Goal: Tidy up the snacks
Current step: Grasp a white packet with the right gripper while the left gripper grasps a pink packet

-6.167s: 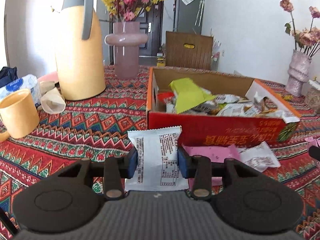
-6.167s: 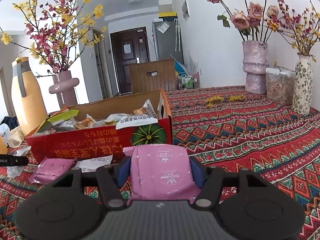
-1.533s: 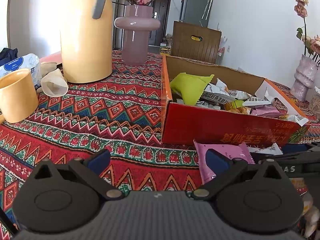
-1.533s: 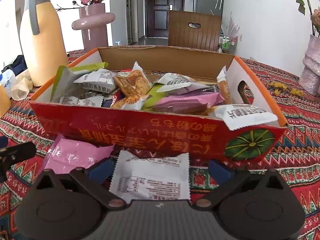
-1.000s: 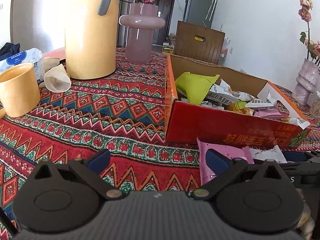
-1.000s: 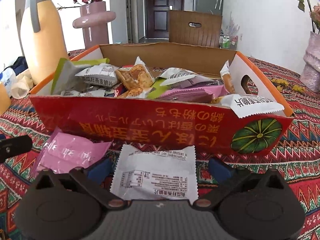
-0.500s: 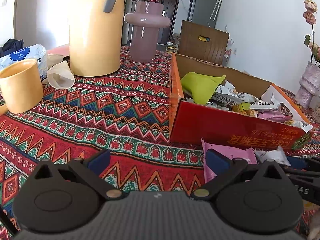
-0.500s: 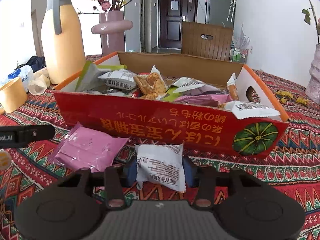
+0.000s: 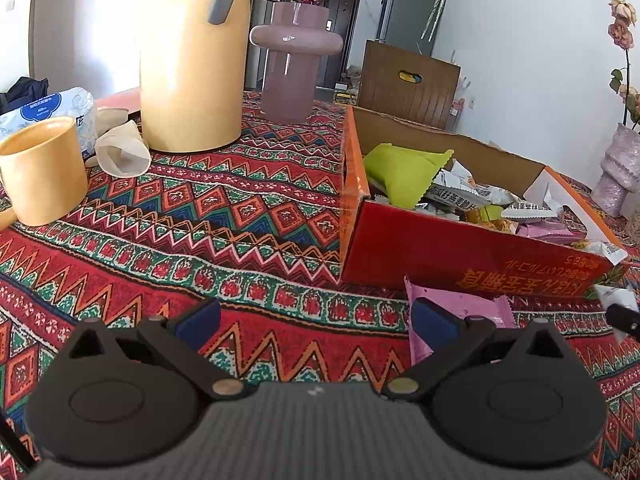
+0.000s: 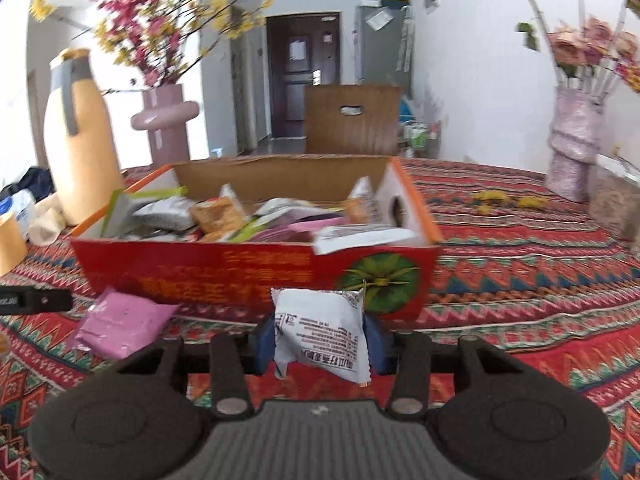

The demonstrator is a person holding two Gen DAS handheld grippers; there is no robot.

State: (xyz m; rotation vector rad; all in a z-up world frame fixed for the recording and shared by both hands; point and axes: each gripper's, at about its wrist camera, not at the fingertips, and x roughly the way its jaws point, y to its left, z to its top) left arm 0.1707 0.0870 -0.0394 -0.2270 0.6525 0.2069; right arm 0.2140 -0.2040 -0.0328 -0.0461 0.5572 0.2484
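Red cardboard snack box [image 10: 224,276] stands ahead of both grippers, print blurred. Right gripper [image 10: 320,338] clamps white printed snack packet [image 10: 322,336], lower edge hidden. Left gripper [image 9: 316,322] spread wide, empty; pink foil packet [image 9: 460,312] partly behind its right finger.

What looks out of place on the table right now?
A pink packet lies on the tablecloth in front of the red box, not in with the other snacks. A white packet is also out, clamped in the right gripper.
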